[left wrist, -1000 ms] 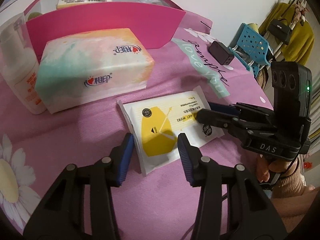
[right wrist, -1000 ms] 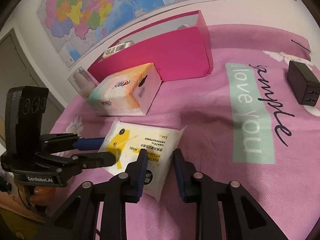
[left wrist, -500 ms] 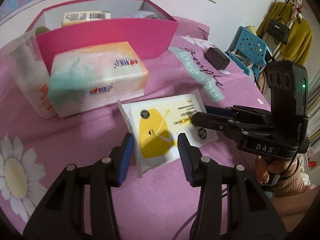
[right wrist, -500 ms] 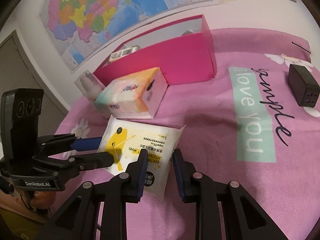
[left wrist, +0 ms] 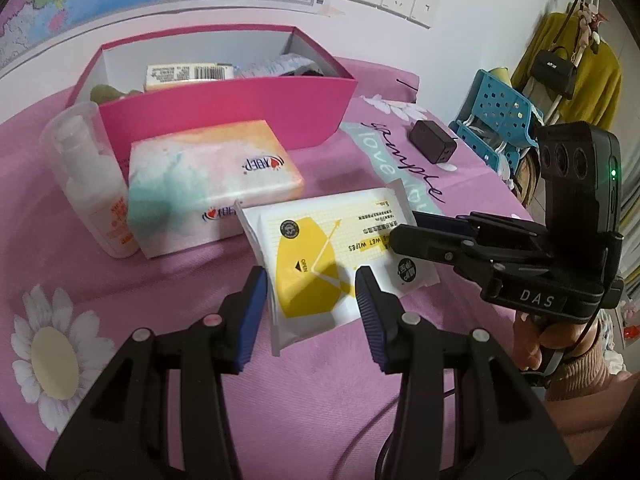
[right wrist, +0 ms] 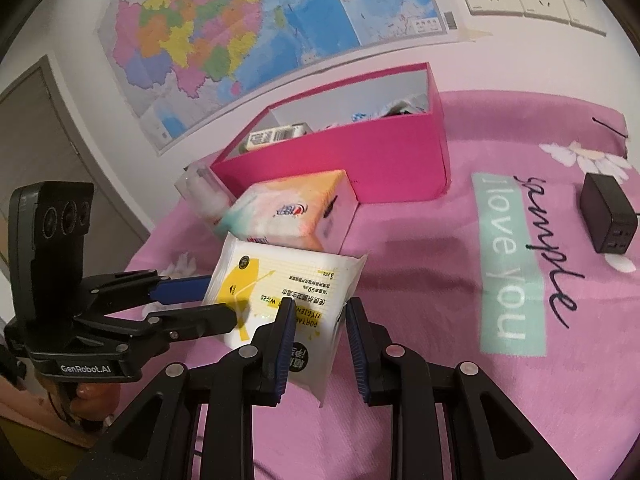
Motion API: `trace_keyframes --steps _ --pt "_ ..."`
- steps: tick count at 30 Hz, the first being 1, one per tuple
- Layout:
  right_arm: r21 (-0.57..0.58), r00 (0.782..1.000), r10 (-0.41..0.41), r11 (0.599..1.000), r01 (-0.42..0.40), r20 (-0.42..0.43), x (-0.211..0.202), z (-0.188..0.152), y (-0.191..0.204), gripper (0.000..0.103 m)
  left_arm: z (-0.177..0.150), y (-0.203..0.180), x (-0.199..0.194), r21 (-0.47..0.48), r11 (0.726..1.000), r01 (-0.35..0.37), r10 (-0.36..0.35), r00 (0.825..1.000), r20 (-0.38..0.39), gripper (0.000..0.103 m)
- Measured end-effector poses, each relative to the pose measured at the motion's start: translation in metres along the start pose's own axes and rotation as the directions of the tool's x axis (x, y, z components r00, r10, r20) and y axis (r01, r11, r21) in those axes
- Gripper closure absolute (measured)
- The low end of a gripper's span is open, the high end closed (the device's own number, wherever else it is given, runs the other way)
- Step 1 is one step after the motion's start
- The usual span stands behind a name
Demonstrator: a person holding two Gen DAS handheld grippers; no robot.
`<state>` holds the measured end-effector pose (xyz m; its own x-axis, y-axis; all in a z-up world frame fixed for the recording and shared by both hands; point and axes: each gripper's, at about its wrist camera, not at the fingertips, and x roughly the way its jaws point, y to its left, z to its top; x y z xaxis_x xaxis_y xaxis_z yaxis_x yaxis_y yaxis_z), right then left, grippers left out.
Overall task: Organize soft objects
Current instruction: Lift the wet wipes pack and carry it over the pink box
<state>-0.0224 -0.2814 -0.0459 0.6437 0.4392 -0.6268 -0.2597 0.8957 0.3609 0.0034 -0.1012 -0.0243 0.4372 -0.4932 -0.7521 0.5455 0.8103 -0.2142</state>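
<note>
A white and yellow wet wipes pack (left wrist: 324, 256) (right wrist: 288, 292) hangs above the pink cloth, held at both ends. My left gripper (left wrist: 308, 292) is shut on its yellow end. My right gripper (right wrist: 318, 320) is shut on the other end; it also shows in the left wrist view (left wrist: 404, 232). A pastel tissue pack (left wrist: 208, 176) (right wrist: 288, 212) lies just beyond, in front of the open pink box (left wrist: 224, 116) (right wrist: 360, 152), which holds several items.
A clear-capped white bottle (left wrist: 88, 176) stands left of the tissue pack. A black charger (left wrist: 432, 146) (right wrist: 608, 212) lies on the cloth to the right. A blue stool (left wrist: 500, 120) stands beyond the right edge. The wall is close behind the box.
Both grippers have lifted the wipes pack off the cloth and carried it toward the tissue pack and box. The view now looks down into the box.
</note>
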Motion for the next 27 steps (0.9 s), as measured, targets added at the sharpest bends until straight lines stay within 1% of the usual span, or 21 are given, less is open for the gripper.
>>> trace_keyframes --steps 14,27 --pt "-0.036 1.0 -0.004 0.999 0.005 0.024 -0.002 0.015 0.009 0.077 0.007 0.002 -0.012 0.003 1.0 -0.01 0.01 0.999 0.035 0.055" --pt "-0.066 0.997 0.013 0.998 -0.007 0.08 -0.004 0.051 0.01 0.077 0.034 0.009 -0.02 0.015 0.999 -0.037 0.036 0.996 0.084 0.055"
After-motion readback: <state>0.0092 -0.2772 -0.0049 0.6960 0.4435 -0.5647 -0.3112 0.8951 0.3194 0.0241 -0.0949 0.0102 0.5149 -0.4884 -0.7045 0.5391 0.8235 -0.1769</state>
